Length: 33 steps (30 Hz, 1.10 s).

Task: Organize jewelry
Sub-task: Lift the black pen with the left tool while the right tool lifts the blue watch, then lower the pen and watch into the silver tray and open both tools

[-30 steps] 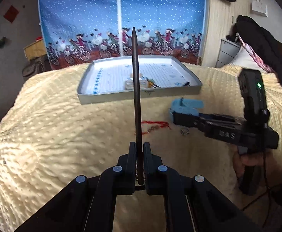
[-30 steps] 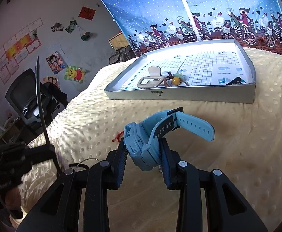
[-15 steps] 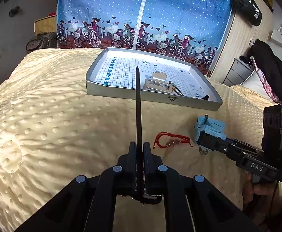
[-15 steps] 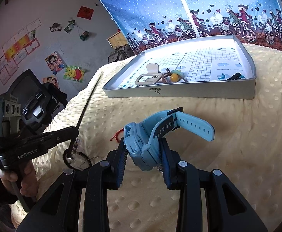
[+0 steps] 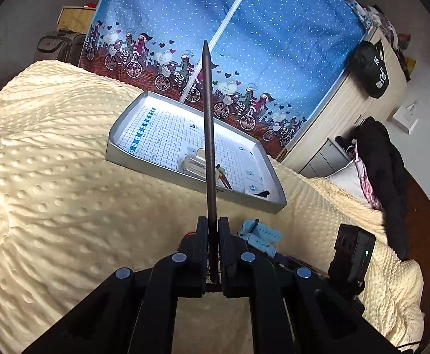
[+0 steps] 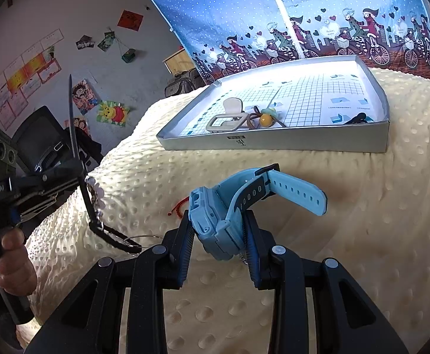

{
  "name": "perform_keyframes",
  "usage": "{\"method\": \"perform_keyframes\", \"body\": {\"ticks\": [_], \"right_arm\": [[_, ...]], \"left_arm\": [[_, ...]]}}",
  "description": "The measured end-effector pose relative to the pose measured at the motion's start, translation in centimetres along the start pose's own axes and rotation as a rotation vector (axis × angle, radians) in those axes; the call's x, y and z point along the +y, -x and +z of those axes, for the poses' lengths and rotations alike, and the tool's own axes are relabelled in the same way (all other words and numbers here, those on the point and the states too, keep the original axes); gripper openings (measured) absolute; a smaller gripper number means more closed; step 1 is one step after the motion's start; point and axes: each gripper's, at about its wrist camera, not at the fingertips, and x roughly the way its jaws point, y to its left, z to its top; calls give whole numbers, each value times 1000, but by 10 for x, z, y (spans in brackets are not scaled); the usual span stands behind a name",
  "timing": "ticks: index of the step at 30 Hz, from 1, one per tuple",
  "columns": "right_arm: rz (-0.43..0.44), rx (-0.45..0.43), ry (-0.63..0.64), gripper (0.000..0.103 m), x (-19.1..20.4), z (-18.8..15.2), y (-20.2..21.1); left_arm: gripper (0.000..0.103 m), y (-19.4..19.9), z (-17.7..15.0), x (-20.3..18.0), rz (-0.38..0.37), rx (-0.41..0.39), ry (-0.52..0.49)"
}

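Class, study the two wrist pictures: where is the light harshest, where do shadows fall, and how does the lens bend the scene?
Left wrist view: the tray floor glares white at its far end; the blanket bulges with fisheye curve; corners go black. Right wrist view: the tray's far wall is washed out too, a soft shadow lies on the blanket under the watch strap, and the left gripper at the edge looks stretched.

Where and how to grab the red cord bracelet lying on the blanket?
Red cord bracelet lies flat on the soft yellow blanket, mostly hidden behind the blue watch in the right gripper. Probably best from above: straddle one strand of the loop and pinch, pressing slightly into the blanket. The beaded section isn't visible now, so the grip point is uncertain.
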Motion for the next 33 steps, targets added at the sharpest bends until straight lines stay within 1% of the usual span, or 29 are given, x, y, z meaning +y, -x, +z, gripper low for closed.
{"method": "perform_keyframes", "body": {"ticks": [3, 5, 7, 9, 11, 18, 22, 27, 30, 33], "right_arm": [[-1, -1, -6, 29, -1, 0, 0], [1, -3, -12, 29, -2, 0, 1], [3, -3, -17, 29, -3, -1, 1], [5, -3, -20, 29, -4, -1, 1], [9, 0, -26, 29, -5, -1, -1], [12, 10, -37, 29, -7, 0, -5], [8, -6, -12, 29, -1, 0, -1], [8, -23, -3, 29, 1, 0, 3], [12, -41, -4, 29, 2, 1, 7], [23, -82, 4, 29, 5, 3, 15]], "left_arm": [[7, -10, -7, -6, 58, 8, -79], [7, -20, -15, -6, 93, 32, -120], [7, -29, -22, -1, 108, 56, -120], [7, -36, -26, 5, 152, 94, -107], [7, -39, -33, 11, 178, 135, -90], [7, -10, -39, 11, 166, 93, -86], [7, 1, -24, 4, 132, 38, -75], [7, 18, -8, -13, 99, -12, -111], [7, 18, 0, -18, 90, -20, -123], [7, 9, 13, -25, 85, -18, -136]]}}
